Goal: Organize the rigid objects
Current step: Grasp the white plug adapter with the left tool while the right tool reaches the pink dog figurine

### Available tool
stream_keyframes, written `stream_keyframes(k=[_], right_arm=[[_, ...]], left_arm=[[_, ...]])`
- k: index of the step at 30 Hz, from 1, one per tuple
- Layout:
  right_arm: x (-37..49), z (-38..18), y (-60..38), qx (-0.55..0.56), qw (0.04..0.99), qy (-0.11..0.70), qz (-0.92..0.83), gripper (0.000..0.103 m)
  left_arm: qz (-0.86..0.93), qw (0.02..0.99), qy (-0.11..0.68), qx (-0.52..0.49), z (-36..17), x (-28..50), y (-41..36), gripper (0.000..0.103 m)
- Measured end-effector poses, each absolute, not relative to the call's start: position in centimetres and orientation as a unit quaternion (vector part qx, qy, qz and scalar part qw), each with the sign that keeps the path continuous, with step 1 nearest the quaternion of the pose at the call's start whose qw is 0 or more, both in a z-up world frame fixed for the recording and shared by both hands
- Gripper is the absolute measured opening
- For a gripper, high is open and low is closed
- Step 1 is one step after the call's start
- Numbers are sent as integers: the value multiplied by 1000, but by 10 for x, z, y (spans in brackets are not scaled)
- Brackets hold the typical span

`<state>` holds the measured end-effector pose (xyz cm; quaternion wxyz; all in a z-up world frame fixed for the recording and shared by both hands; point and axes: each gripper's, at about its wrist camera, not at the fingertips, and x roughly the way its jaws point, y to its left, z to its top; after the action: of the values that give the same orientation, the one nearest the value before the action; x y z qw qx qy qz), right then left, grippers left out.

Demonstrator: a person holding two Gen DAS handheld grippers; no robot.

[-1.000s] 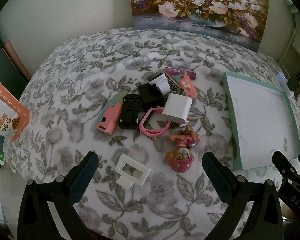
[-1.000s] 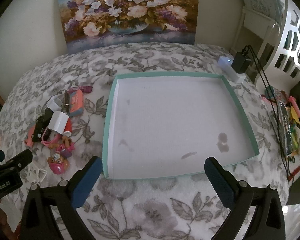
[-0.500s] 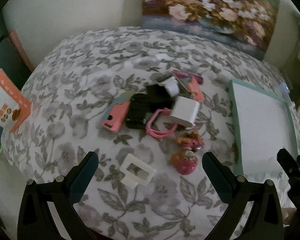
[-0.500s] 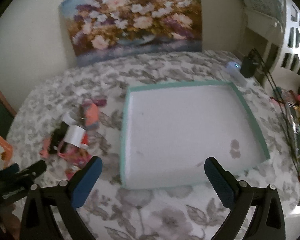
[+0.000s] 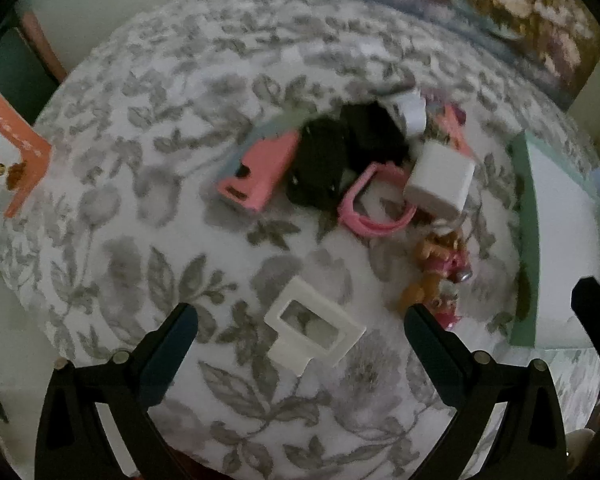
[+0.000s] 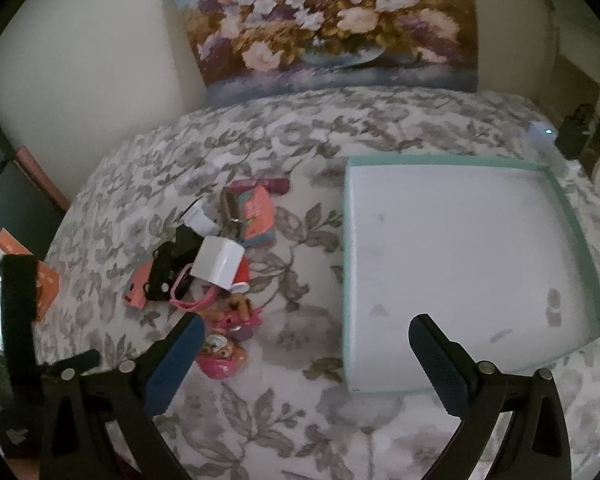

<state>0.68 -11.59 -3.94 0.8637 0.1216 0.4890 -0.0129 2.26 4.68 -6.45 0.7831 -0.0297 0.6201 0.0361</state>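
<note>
On the floral grey-and-white bedspread [image 5: 148,208], a heap of small rigid things lay left of the shallow teal-rimmed white tray [image 6: 572,216]: a white cube-shaped charger [image 5: 440,180], a pink plastic strap loop [image 5: 374,216], a black toy car [image 5: 318,168] and a pink puppy figurine [image 6: 222,354]. A flat white rectangular frame [image 5: 314,330] lay apart, between the spread fingers of the left hand-held gripper [image 5: 300,344]. The right hand-held gripper [image 6: 306,354], also spread and pinching nothing, hovered near the tray's front corner.

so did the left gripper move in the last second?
Yes. The left gripper came forward and down toward the white frame, which now sits between its fingers; earlier it lay ahead.
</note>
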Motion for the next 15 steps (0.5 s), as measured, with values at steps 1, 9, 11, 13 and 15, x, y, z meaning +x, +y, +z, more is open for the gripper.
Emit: stream_keyframes(k=[1, 9, 11, 13, 15], right_arm=[[9, -41, -113, 122, 862, 491, -9, 103], [25, -60, -95, 128, 846, 517, 25, 99], [30, -65, -91, 131, 842, 523, 33, 95], [33, -71, -88, 135, 837, 529, 39, 90], [37, -76, -85, 136, 833, 535, 43, 88]], left_arm=[[33, 778, 626, -29, -69, 23, 46, 102], [25, 757, 652, -34, -89, 29, 49, 93], [21, 752, 658, -41, -98, 34, 51, 78], [18, 747, 662, -50, -109, 39, 53, 73], [18, 746, 663, -56, -114, 40, 57, 69]])
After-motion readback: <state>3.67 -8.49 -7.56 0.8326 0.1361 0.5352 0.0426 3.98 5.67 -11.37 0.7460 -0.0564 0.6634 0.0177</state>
